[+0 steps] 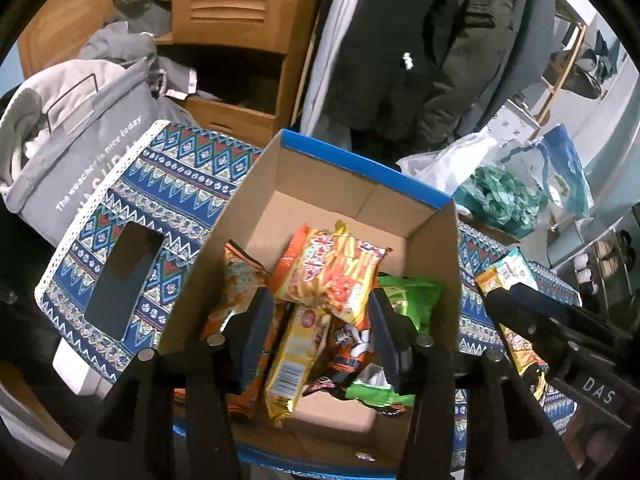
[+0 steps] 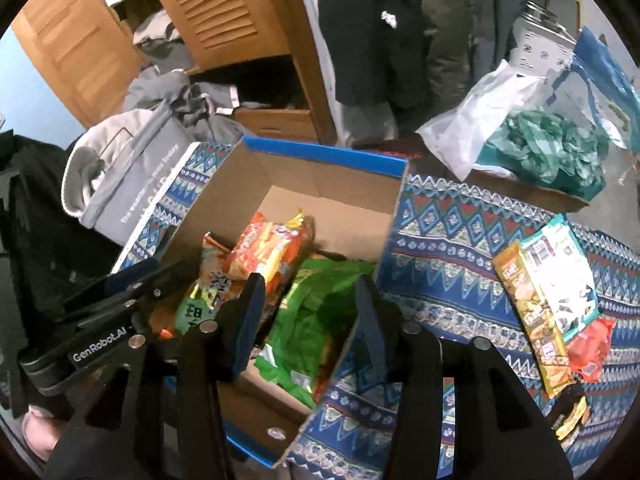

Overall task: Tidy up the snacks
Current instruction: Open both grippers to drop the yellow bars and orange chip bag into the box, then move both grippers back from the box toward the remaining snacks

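Note:
An open cardboard box (image 1: 352,168) with a blue rim stands on the patterned cloth. It holds several snack packs: an orange-yellow fries pack (image 1: 332,268) on top, a yellow pack (image 1: 296,356) below it, and a green pack (image 1: 412,292) at the right. My left gripper (image 1: 320,294) hangs open above these packs, its pads touching none of them. My right gripper (image 2: 310,280) is open over the green pack (image 2: 316,320) and the box's right wall (image 2: 392,216), gripping nothing. On the cloth to the right lie a yellow-brown pack (image 2: 532,312), a teal-white pack (image 2: 560,276) and a red pack (image 2: 588,348).
A black phone (image 1: 124,276) lies on the cloth left of the box. A grey fabric bag (image 1: 80,152) stands at the back left. Plastic bags with green stuffing (image 2: 552,148) crowd the back right. A wooden cabinet (image 1: 240,4) and hanging coats (image 1: 400,40) are behind.

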Demonstrator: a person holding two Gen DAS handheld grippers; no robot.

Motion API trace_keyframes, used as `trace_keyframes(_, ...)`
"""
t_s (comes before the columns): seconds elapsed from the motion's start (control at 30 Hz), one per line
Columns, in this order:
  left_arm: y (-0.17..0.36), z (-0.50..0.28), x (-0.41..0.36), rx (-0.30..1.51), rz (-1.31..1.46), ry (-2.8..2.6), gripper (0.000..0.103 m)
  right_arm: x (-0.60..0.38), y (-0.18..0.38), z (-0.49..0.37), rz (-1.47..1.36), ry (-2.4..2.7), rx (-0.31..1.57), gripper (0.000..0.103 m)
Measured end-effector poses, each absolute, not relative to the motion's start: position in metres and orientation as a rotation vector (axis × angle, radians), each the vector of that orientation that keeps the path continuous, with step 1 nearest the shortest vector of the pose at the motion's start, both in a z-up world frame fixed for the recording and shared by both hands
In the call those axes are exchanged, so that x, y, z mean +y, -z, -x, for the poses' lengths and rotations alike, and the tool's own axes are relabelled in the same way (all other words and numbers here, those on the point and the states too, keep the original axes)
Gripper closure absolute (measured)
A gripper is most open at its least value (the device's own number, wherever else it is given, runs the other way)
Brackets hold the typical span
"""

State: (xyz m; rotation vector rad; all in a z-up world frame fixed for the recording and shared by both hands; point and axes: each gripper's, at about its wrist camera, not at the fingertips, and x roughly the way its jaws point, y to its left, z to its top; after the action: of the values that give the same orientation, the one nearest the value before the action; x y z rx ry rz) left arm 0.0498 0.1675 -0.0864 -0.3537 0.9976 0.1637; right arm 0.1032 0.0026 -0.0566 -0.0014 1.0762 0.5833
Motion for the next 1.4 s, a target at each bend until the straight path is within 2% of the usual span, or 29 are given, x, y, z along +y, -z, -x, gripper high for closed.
trace_keyframes(0.4,0.084,-0.055,0.125,1.024,0.322,-0.085,0.052,-0.049,0.067,-0.105,-0.032,-0.511,1.087,0.056)
trace_keyframes(0.47,0.083,-0.056,0.113,1.026,0.308,-0.069,0.052,-0.059,0.068,-0.105,-0.042,-0.494,1.089,0.051)
trace_keyframes(0.5,0.082,-0.057,0.109,1.027,0.303,-0.063,0.05,-0.065,0.069,-0.105,-0.048,-0.487,1.089,0.048)
trace_keyframes(0.6,0.082,-0.057,0.097,1.032,0.299,-0.043,0.043,-0.082,0.071,-0.105,-0.066,-0.463,1.087,0.047)
trace_keyframes(0.87,0.087,-0.065,0.063,1.069,0.29,0.004,0.043,-0.125,0.077,-0.107,-0.115,-0.399,1.09,0.046)
trace_keyframes(1.0,0.09,-0.067,0.049,1.078,0.278,0.004,0.037,-0.146,0.079,-0.109,-0.144,-0.363,1.085,0.041)
trace_keyframes(1.4,0.104,-0.079,0.005,1.13,0.242,0.036,0.033,-0.213,0.103,-0.117,-0.196,-0.241,1.111,0.041)
